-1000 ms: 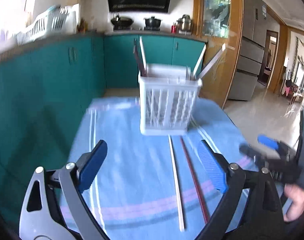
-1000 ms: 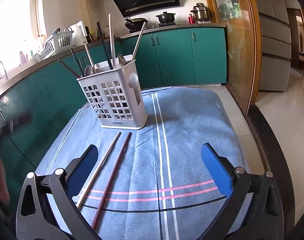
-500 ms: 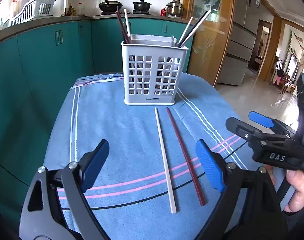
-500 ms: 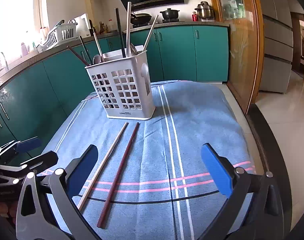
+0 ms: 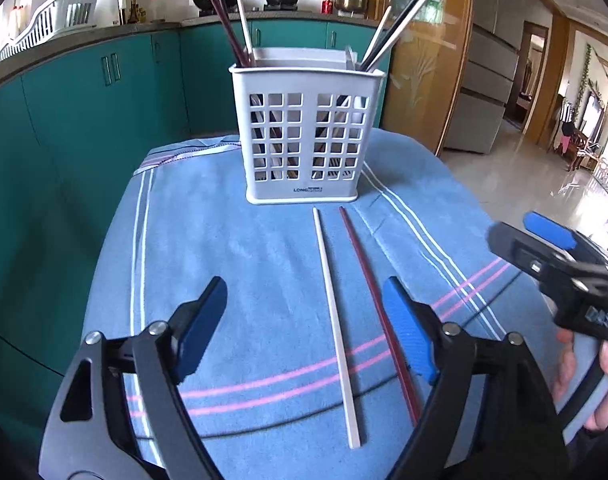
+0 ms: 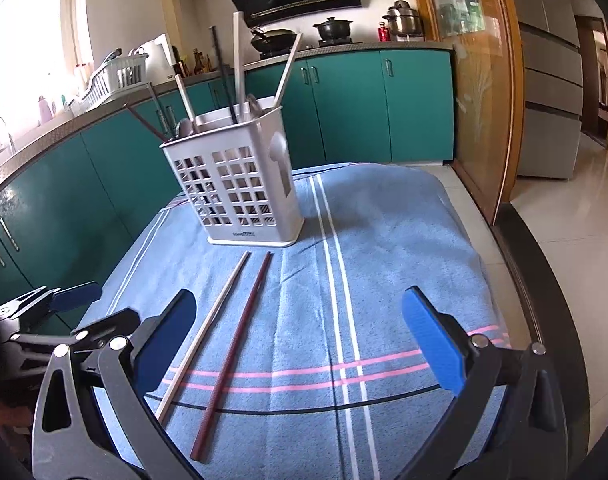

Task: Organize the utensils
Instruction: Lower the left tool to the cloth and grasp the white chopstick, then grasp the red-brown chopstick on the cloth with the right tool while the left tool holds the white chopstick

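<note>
While both tools hover low over the blue striped cloth (image 5: pixel 224 240) that covers the counter, neither grips anything. Nearest the left wrist camera, the left hand-held gripper (image 5: pixel 304 320) stands spread wide, its blue pads apart above the cloth; the white chopstick (image 5: pixel 335 320) runs up between its fingers, and the dark red chopstick (image 5: pixel 378 308) passes just inside its right-side pad. From the right wrist view, the right hand-held gripper (image 6: pixel 304 340) is likewise released and empty, its fingers well apart, with both chopsticks lying toward its left-side finger. The two chopsticks lie side by side on the cloth, close but not touching, across the pink stripes, their far ends pointing at the holder. Farther on, the white perforated utensil holder (image 5: pixel 306 140) stands upright on the cloth just beyond those tips, already holding several chopsticks and some spoons that lean out of its top. Behind it run teal cabinets (image 6: pixel 364 112), with pots (image 6: pixel 332 28) on the stove under a black range hood, and a white dish rack (image 6: pixel 112 80) on the worktop to the left.
</note>
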`<action>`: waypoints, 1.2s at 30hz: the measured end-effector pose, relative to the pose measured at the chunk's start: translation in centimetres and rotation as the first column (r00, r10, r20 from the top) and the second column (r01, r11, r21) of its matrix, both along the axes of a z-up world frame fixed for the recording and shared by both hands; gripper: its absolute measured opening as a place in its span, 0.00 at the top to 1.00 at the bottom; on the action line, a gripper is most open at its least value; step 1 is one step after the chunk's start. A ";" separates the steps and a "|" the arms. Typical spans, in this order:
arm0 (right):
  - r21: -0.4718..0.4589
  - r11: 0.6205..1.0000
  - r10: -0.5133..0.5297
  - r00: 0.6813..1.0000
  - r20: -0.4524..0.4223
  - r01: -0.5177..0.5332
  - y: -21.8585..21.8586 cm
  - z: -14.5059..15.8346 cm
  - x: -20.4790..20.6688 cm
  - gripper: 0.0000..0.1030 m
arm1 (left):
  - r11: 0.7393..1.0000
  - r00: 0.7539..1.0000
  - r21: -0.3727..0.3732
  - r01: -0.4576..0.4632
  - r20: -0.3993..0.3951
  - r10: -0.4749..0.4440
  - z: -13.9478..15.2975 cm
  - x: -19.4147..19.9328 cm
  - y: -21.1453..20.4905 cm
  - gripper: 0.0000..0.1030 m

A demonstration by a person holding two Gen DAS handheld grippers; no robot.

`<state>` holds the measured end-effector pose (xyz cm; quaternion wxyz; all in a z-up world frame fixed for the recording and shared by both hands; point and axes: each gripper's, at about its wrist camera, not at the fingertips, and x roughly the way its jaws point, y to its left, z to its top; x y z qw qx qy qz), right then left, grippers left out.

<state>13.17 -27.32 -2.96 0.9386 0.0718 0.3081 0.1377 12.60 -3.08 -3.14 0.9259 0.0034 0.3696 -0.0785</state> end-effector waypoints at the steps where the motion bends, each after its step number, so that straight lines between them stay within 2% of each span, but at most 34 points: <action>1: 0.005 1.000 -0.007 1.000 0.000 0.007 -0.2 0.0 0.1 0.03 | 1.000 1.000 0.000 -0.006 -0.013 0.006 -0.3 0.6 -0.1 0.31; 4: 0.012 1.000 -0.011 1.000 -0.001 0.011 -0.6 0.0 0.3 0.03 | 1.000 0.996 0.025 0.008 -0.091 -0.006 -1.8 3.4 -1.3 0.45; 6: 0.018 1.000 -0.008 1.000 -0.005 0.008 -0.7 -0.1 0.3 0.03 | 0.999 0.991 0.037 0.020 -0.131 -0.015 -2.6 5.2 -2.0 0.50; 7: 0.020 1.000 -0.006 1.000 -0.007 0.006 -0.8 -0.1 0.3 0.03 | 0.999 0.987 0.043 0.021 -0.157 -0.014 -3.2 6.6 -2.4 0.58; 8: 0.021 1.000 -0.002 1.000 -0.010 0.002 -0.8 -0.2 0.4 0.03 | 0.999 0.985 0.041 0.024 -0.174 -0.016 -3.5 7.4 -2.6 0.62; 10: 0.025 1.000 0.001 1.000 -0.019 0.000 -0.9 -0.3 0.5 0.03 | 0.999 0.979 0.022 0.031 -0.201 -0.026 -4.0 9.0 -3.0 0.63; 16: 0.033 0.999 0.011 0.999 -0.035 -0.010 -1.3 -0.4 0.8 0.03 | 0.998 0.958 0.055 0.034 -0.286 -0.017 -6.0 13.1 -4.2 0.80; 18: 0.032 0.999 0.013 0.999 -0.039 -0.012 -1.4 -0.5 0.8 0.03 | 0.997 0.965 0.068 0.023 -0.262 -0.005 -6.0 13.7 -4.3 0.84; 20: 0.032 0.999 0.016 0.999 -0.047 -0.014 -1.4 -0.6 0.9 0.03 | 0.999 0.962 0.041 0.012 -0.274 -0.001 -5.9 14.3 -4.0 0.95; 24: 0.023 0.999 0.022 0.998 -0.053 -0.021 -1.3 -0.8 0.9 0.03 | 0.999 0.958 0.008 0.037 -0.285 -0.033 -5.7 14.4 -3.2 0.96; 27: 0.018 0.999 0.034 0.997 -0.072 -0.033 -0.9 -1.1 1.3 0.03 | 0.999 0.975 -0.039 0.033 -0.217 -0.041 -3.7 12.9 -1.7 0.96; 31: 0.005 0.999 0.042 0.995 -0.087 -0.042 -0.4 -1.6 1.6 0.03 | 0.997 0.999 -0.062 0.049 -0.021 -0.050 2.8 7.1 0.0 0.96; 35: -0.007 0.998 0.069 0.991 -0.117 -0.070 0.8 -2.2 2.0 0.03 | 0.993 0.987 -0.109 0.056 0.158 -0.038 8.9 1.4 2.3 0.96; 36: -0.016 0.997 0.069 0.990 -0.121 -0.071 1.1 -2.3 2.1 0.03 | 0.992 0.983 -0.112 0.054 0.181 -0.033 9.7 0.5 2.3 0.96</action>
